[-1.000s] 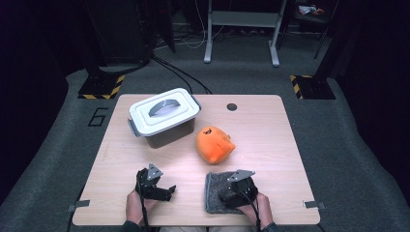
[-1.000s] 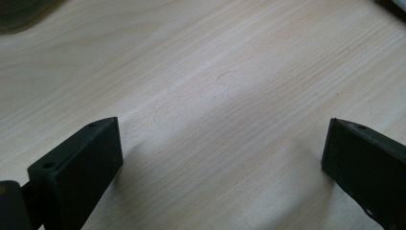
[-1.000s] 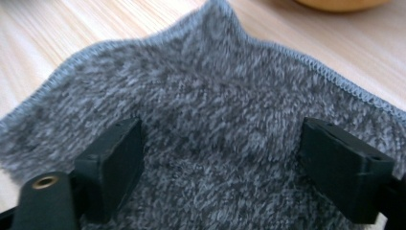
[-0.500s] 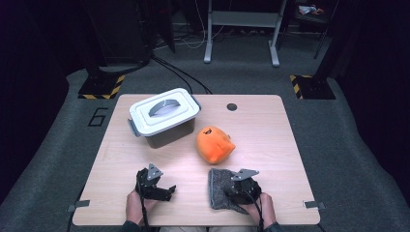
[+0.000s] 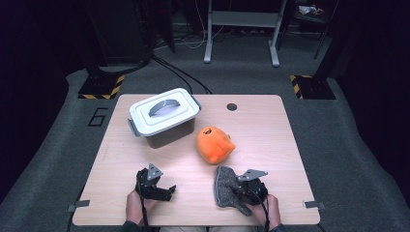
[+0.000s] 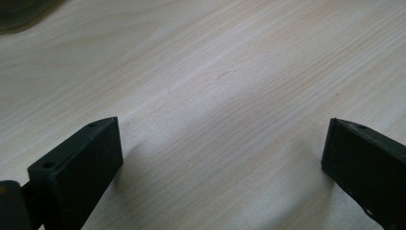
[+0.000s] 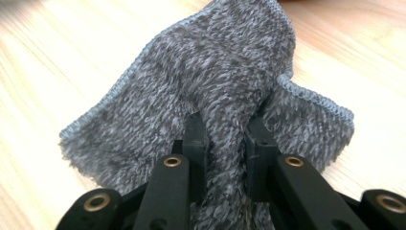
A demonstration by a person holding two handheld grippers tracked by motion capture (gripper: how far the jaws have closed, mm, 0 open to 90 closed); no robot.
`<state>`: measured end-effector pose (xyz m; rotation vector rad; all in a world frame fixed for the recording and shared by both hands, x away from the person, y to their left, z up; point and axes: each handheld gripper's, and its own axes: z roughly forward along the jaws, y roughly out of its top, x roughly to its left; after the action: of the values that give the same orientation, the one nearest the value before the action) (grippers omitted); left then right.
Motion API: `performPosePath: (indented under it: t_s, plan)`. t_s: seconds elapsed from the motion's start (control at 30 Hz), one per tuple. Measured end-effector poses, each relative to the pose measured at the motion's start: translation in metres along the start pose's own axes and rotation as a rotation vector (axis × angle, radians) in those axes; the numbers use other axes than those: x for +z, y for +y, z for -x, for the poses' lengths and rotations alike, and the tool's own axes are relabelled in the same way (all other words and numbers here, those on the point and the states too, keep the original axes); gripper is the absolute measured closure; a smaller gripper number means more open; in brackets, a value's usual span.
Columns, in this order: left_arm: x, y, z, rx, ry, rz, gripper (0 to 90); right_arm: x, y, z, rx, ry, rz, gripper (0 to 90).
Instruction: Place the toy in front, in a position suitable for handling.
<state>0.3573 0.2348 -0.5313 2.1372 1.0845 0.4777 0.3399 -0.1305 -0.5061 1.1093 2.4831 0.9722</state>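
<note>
Grey fuzzy cloth (image 7: 210,91) pinched by just-closing right tongs (image 7: 224,143), left tongs (image 6: 220,158) wide, empty.

Your right claw (image 7: 224,143) is matt black plastic with small brass-coloured rivets at its joints, and the cloth (image 7: 215,81) between its jaws is a fuzzy grey knit, rough and deep-piled, with a stitched hem along its edge. Your left claw (image 6: 222,163) has the same dull black finish, its jaw faces flat and slightly grainy. The worktop (image 5: 270,130) under you is pale wood-grain laminate, smooth with a soft sheen. The orange toy (image 5: 214,144) looks like plush fabric, matt and soft. The box (image 5: 164,118) has a smooth white plastic lid over darker plastic walls.
</note>
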Motion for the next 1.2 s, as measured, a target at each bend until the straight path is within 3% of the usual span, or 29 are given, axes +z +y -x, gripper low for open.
performPosePath:
  t_s: [0.1,0.8,1.2]
  plan:
    - [0.000,0.000,0.000,-0.003,0.001,0.003,0.1,-0.007,-0.001,0.003,0.038,-0.012,0.010,75.1]
    - [-0.001,0.000,-0.001,0.010,0.004,-0.008,0.2,-0.043,-0.006,0.046,0.119,-0.122,0.066,75.0]
    - [-0.001,0.000,-0.001,0.012,0.005,-0.008,0.3,-0.058,0.003,0.072,0.151,-0.194,0.097,74.9]
